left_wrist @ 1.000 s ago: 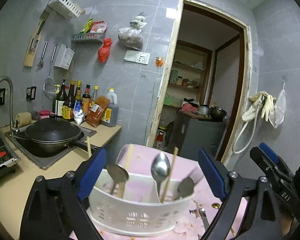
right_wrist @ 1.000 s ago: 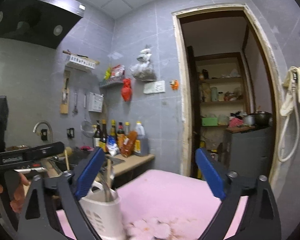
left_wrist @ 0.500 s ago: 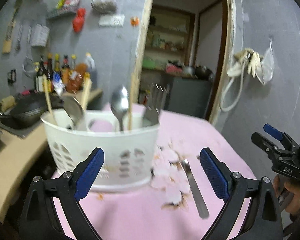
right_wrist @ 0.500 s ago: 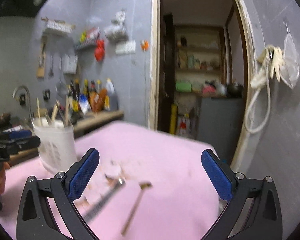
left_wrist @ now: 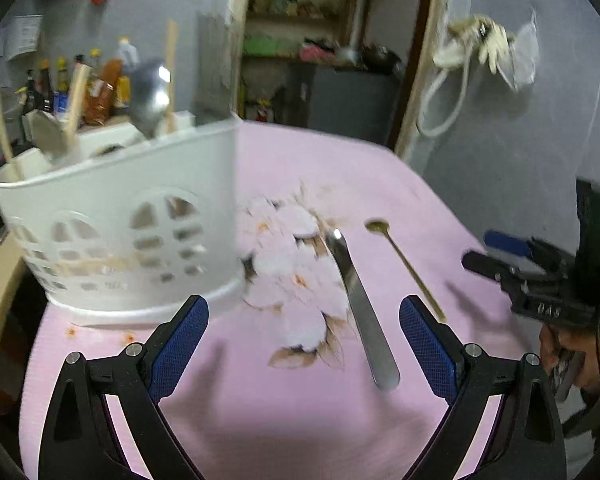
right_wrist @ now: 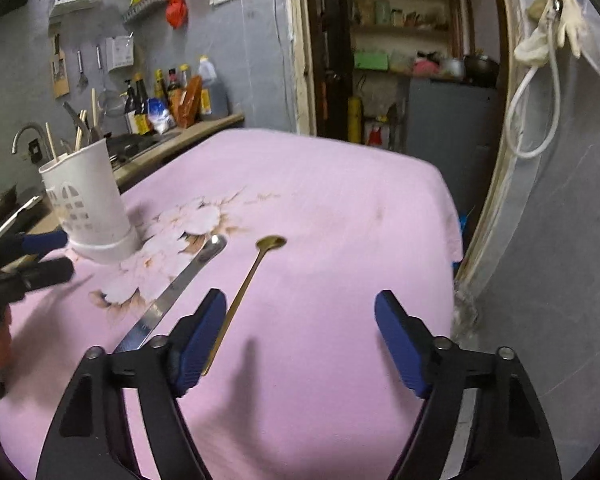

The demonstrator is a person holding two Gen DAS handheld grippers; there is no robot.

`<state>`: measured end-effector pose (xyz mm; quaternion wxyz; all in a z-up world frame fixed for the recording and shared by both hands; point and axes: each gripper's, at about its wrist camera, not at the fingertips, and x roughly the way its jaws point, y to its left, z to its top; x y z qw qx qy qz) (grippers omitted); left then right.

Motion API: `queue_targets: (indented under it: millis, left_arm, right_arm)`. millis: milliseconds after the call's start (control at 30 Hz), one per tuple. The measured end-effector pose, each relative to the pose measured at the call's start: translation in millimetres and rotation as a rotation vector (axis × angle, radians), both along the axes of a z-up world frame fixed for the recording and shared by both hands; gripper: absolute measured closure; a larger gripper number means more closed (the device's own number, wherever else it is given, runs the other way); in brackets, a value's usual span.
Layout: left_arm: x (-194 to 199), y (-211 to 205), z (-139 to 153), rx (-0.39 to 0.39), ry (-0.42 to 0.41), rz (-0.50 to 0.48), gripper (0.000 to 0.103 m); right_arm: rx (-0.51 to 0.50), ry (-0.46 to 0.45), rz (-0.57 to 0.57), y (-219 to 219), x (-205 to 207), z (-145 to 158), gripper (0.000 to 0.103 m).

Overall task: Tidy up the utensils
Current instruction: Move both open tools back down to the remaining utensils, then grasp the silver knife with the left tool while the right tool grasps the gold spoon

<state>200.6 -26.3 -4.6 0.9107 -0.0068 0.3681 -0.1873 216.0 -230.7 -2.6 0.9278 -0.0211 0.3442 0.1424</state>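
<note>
Right wrist view: risk of pinching pink cloth (right_wrist: 340, 208) instead of the thin gold spoon (right_wrist: 244, 292), lying flat, stem just beside the right gripper (right_wrist: 300, 340), jaws closing on nothing. Could also nudge the steel utensil (right_wrist: 172, 296) alongside, probably a flat-handled spoon, blurred. Left gripper (left_wrist: 304, 344) spread, empty, near the white caddy (left_wrist: 112, 220) of upright spoons and chopsticks.
</note>
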Motion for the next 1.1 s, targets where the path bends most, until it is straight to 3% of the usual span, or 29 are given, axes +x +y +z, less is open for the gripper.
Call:
queue_targets:
  millis: [133, 200, 300, 367, 500, 633, 733, 833, 867, 1000, 1100]
  left_arm:
    - [6, -11, -6, 0.026, 0.039, -0.046, 0.011]
    - [8, -16, -8, 0.030, 0.055, -0.071, 0.014]
    - [11, -28, -11, 0.046, 0.084, -0.118, 0.030]
    - [14, -38, -17, 0.068, 0.116, -0.162, 0.046]
    - [23, -47, -32, 0.060, 0.195, -0.200, 0.060]
    - [32, -47, -36, 0.043, 0.222, -0.182, 0.062]
    - [34, -52, -36, 0.087, 0.222, -0.166, 0.065]
    - [35, -61, -37, 0.145, 0.204, -0.150, 0.076]
    - [36, -61, -38, 0.143, 0.206, -0.145, 0.084]
    - [43, -54, -41, 0.089, 0.235, -0.109, 0.087]
    - [41, -44, -39, 0.074, 0.234, -0.085, 0.088]
  right_arm:
    - [0.003, 0.041, 0.033, 5, 5, -4, 0.037]
    - [0.000, 0.065, 0.050, 9, 9, -6, 0.045]
    - [-0.006, 0.105, 0.076, 15, 20, -10, 0.054]
    - [-0.011, 0.139, 0.097, 19, 31, -14, 0.059]
    - [-0.019, 0.194, 0.128, 27, 48, -18, 0.066]
    - [-0.041, 0.224, 0.149, 39, 62, -20, 0.066]
    - [-0.091, 0.234, 0.151, 49, 70, -22, 0.066]
    - [-0.152, 0.233, 0.148, 57, 73, -24, 0.067]
    - [-0.167, 0.229, 0.146, 58, 72, -24, 0.072]
    - [-0.160, 0.222, 0.146, 53, 70, -23, 0.092]
    - [-0.160, 0.221, 0.155, 49, 66, -21, 0.096]
